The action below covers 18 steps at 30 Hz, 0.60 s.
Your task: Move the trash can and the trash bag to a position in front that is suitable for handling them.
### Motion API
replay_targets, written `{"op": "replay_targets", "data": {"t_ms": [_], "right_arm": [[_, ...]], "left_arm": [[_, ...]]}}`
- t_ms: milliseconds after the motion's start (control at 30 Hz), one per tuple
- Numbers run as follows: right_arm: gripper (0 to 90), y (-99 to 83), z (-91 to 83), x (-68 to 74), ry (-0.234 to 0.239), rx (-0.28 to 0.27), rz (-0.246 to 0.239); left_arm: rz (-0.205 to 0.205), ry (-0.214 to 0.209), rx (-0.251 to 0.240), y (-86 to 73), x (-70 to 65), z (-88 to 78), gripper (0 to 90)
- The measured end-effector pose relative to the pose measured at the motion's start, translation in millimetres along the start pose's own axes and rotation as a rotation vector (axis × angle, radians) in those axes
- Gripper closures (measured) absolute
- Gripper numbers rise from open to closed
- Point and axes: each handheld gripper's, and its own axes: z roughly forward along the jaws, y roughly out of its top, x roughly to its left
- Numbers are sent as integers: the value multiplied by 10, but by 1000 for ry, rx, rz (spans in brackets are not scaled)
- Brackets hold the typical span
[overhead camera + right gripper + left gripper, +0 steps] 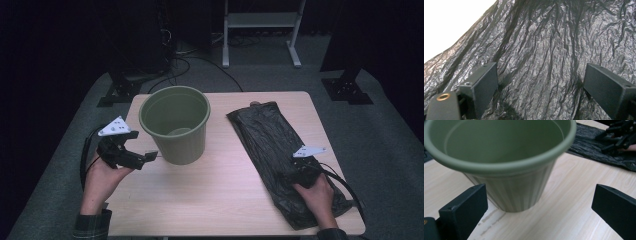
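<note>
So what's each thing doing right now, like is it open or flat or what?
Bin: upright on the table, nothing in it.
Bag: lying flat, crumpled, not opened.
Left gripper: open, aimed at the bin, not touching it.
Right gripper: open, jaws spread just over the bag.

My pale wooden tabletop (220,200) stands on grey carpet (395,150); beyond it, a white metal frame (260,20), black cables (200,62) and dark walls.

Right tool (540,87) spread wide, seemingly just above crinkled black bag (544,45).
</note>
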Motion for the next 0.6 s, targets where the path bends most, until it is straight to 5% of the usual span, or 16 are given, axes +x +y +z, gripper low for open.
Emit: {"op": "replay_targets", "data": {"t_ms": [600], "right_arm": [[109, 0, 0, 0, 0, 0, 0]], "left_arm": [[-4, 40, -20, 434, 401, 46, 0]]}}
